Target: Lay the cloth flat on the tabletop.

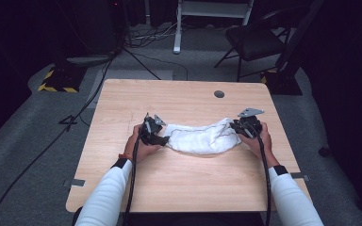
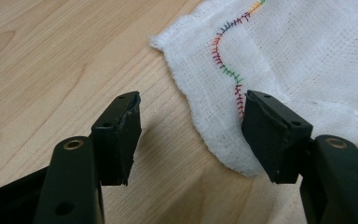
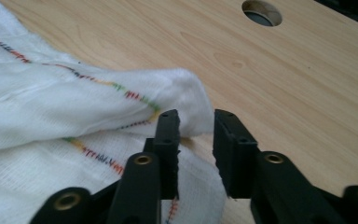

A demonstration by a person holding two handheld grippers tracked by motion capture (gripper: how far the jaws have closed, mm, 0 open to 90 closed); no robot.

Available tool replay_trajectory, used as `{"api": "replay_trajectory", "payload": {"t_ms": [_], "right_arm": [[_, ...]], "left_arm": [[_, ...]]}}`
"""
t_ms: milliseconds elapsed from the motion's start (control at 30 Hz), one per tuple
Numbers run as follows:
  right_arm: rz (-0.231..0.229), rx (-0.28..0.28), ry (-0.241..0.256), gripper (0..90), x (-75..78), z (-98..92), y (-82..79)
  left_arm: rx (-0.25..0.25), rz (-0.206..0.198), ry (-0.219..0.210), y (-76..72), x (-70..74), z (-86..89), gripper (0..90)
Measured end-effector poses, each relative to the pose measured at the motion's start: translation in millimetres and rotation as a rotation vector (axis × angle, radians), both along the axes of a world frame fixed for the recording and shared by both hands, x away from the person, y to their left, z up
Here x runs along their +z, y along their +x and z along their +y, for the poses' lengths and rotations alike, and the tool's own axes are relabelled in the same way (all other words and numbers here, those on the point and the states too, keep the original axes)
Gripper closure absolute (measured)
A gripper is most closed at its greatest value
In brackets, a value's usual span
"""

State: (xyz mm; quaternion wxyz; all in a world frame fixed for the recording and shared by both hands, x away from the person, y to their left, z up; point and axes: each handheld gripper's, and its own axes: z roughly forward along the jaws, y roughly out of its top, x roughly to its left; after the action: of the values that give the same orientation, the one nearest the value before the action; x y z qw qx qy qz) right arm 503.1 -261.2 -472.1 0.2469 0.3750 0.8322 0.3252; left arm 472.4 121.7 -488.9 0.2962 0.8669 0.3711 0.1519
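A white gauze cloth [image 1: 200,136] with multicoloured stitching lies crumpled in the middle of the wooden table [image 1: 184,183]. My left gripper [image 1: 159,137] is at the cloth's left end. In the left gripper view it [image 2: 191,105] is wide open, with the stitched edge of the cloth [image 2: 307,51] lying between the jaws and under the right one. My right gripper [image 1: 239,128] is at the cloth's right end. In the right gripper view it [image 3: 196,122] stands open with a narrow gap, its tips at a folded corner of the cloth [image 3: 74,107]. Neither gripper pinches the cloth.
A round cable hole [image 1: 219,93] sits near the table's far edge, right of centre, and appears in the right gripper view [image 3: 261,11]. A folding chair [image 1: 254,40], a white stand and cables are on the floor beyond the table. Bare wood surrounds the cloth.
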Motion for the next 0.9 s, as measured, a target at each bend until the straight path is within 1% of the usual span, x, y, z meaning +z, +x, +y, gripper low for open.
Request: {"api": "replay_trajectory", "payload": {"t_ms": [33,67,100,133,167,200,233,267,300,333,367,400,433,467,533,567,600,633,667,700,733,767,800,867,900], "right_arm": [[0.009,0.006,0.016,66.0,0.0,-1.8,-1.8],[0.029,0.019,0.037,63.8,0.6,-3.9,-3.4],[0.041,0.029,0.042,62.2,1.7,-6.2,-5.2],[0.044,0.035,0.048,61.4,2.4,-7.8,-7.2],[0.055,0.064,0.062,60.1,2.5,-9.3,-9.4],[0.067,0.091,0.059,59.5,1.6,-9.5,-10.7],[0.077,0.098,0.042,59.1,-0.4,-8.4,-11.6],[0.087,0.104,0.028,59.1,-2.4,-7.3,-11.8],[0.102,0.119,0.013,59.1,-5.9,-5.6,-11.5],[0.111,0.119,0.004,59.1,-8.4,-4.4,-11.3],[0.118,0.120,0.000,59.3,-10.3,-3.8,-10.8],[0.126,0.123,-0.003,59.9,-11.6,-3.3,-10.7],[0.130,0.130,-0.005,61.1,-12.4,-3.1,-10.8],[0.136,0.134,-0.010,62.5,-13.7,-3.4,-11.4],[0.152,0.134,0.011,66.4,-14.1,-6.0,-11.2],[0.158,0.135,0.014,67.5,-14.0,-7.3,-11.0],[0.160,0.135,0.014,69.3,-13.9,-7.9,-10.9],[0.164,0.130,0.006,70.5,-13.3,-8.8,-11.6],[0.165,0.125,0.004,70.6,-13.1,-9.1,-12.0],[0.168,0.118,0.001,70.7,-12.8,-9.9,-12.9],[0.171,0.112,0.001,70.7,-12.5,-10.8,-13.6],[0.177,0.108,0.000,70.7,-12.2,-12.7,-14.3],[0.182,0.101,0.001,70.7,-11.9,-15.7,-14.9],[0.181,0.085,0.007,70.7,-12.2,-20.4,-17.3],[0.176,0.086,0.005,70.3,-12.4,-22.0,-18.2]], "left_arm": [[0.004,0.005,0.004,0.2,0.2,0.5,34.7],[0.009,0.006,-0.001,0.5,-0.2,0.7,31.6],[0.005,0.009,-0.006,0.7,0.2,1.4,29.9],[0.005,0.007,-0.018,0.6,1.0,1.7,29.8],[0.005,-0.002,-0.035,0.5,1.5,1.0,29.4],[0.003,-0.011,-0.046,0.2,2.6,-0.1,29.2],[0.001,-0.018,-0.055,0.0,3.3,-1.3,29.2],[-0.007,-0.028,-0.051,-0.1,4.2,-3.8,29.2],[-0.009,-0.046,-0.036,0.5,4.8,-6.4,29.2],[-0.008,-0.053,-0.034,2.0,5.1,-8.8,29.2],[-0.008,-0.040,-0.050,4.7,5.1,-10.6,29.2],[-0.006,-0.038,-0.057,6.8,5.0,-11.8,29.2],[0.001,-0.033,-0.052,10.3,3.9,-14.3,29.5],[0.002,-0.032,-0.033,13.1,2.8,-15.8,31.4],[-0.004,-0.021,-0.020,17.7,-1.3,-17.8,36.7],[-0.011,-0.014,-0.031,18.8,-2.1,-17.5,38.9],[-0.037,-0.002,-0.041,19.2,-1.2,-16.2,45.5],[-0.037,-0.009,-0.032,18.3,-0.8,-16.7,50.8],[-0.041,-0.015,-0.013,17.4,0.4,-16.5,52.1],[-0.052,-0.017,-0.008,16.9,0.7,-16.3,57.3],[-0.051,-0.022,0.002,15.9,1.3,-16.1,59.1],[-0.053,-0.014,0.007,15.2,2.1,-15.4,60.8],[-0.056,-0.014,0.007,14.8,2.1,-14.9,64.1],[-0.056,-0.017,0.021,12.9,2.7,-13.7,65.8],[-0.056,-0.013,0.023,11.6,3.1,-12.6,66.2]]}}
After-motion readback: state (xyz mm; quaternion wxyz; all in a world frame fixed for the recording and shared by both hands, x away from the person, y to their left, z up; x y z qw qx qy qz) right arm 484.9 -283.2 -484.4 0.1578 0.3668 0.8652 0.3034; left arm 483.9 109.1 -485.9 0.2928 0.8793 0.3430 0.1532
